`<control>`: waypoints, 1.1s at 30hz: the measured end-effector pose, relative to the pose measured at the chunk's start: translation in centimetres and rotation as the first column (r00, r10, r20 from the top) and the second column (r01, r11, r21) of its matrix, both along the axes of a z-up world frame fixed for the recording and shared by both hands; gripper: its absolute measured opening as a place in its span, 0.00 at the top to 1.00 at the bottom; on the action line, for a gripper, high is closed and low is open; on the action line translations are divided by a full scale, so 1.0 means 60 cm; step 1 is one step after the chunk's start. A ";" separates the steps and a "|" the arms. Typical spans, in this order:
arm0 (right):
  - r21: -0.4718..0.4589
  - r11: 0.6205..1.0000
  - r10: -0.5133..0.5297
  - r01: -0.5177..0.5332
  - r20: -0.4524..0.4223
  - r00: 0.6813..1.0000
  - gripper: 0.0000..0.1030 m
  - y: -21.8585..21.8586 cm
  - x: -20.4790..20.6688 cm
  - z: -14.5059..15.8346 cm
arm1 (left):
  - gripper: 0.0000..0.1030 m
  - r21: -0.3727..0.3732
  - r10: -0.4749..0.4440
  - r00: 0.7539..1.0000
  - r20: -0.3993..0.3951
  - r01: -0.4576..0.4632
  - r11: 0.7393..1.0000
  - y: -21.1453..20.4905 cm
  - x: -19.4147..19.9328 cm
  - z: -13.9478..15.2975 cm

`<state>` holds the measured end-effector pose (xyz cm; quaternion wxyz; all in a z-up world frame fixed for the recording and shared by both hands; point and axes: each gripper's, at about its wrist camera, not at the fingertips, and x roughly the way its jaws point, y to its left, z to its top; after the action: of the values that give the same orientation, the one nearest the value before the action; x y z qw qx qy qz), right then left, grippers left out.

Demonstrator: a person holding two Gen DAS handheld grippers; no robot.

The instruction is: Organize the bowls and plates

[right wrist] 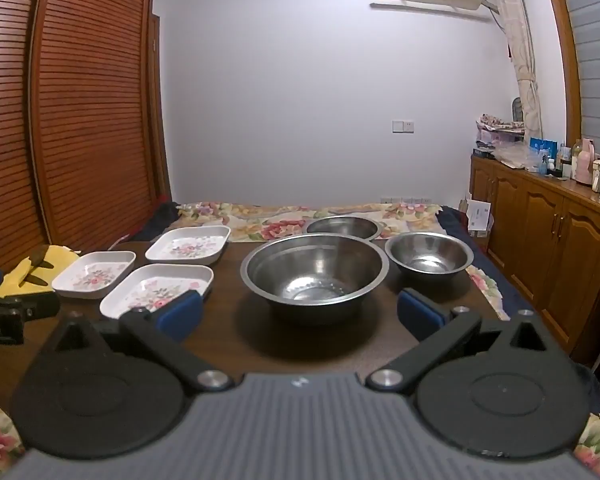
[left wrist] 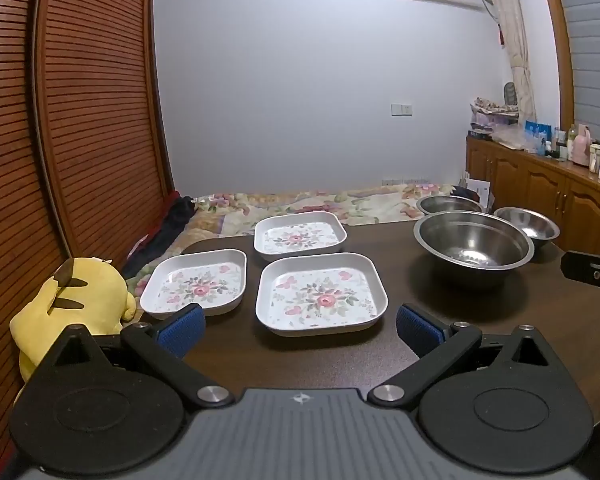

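Three square floral plates lie on the dark table: a near one, a left one and a far one. Three steel bowls stand to the right: a large one, a small one and a far one. My left gripper is open, just short of the near plate. My right gripper is open, just short of the large bowl. Both grippers hold nothing.
A yellow plush toy sits at the table's left edge. Beyond the table lies a bed with a floral cover. A wooden cabinet with bottles runs along the right, and slatted wooden doors stand on the left.
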<state>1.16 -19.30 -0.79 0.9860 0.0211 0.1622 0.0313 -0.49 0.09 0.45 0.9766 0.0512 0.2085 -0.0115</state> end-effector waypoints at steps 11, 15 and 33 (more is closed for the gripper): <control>0.003 1.000 -0.001 0.001 0.000 1.000 0.00 -0.002 -0.003 0.001 | 0.00 -0.001 0.000 1.000 -0.003 0.000 1.000 0.000 -0.001 0.000; 0.003 1.000 -0.001 0.001 0.001 1.000 0.00 -0.002 -0.003 0.002 | 0.00 -0.001 0.000 1.000 -0.003 0.000 1.000 0.000 -0.001 0.000; 0.006 1.000 -0.002 0.002 0.006 1.000 0.00 -0.003 -0.004 0.001 | 0.00 -0.001 -0.001 1.000 -0.003 0.001 1.000 0.001 0.000 0.001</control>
<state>0.94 -19.50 -0.74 0.9865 0.0240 0.1592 0.0311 -0.50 0.16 0.48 0.9763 0.0507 0.2100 -0.0121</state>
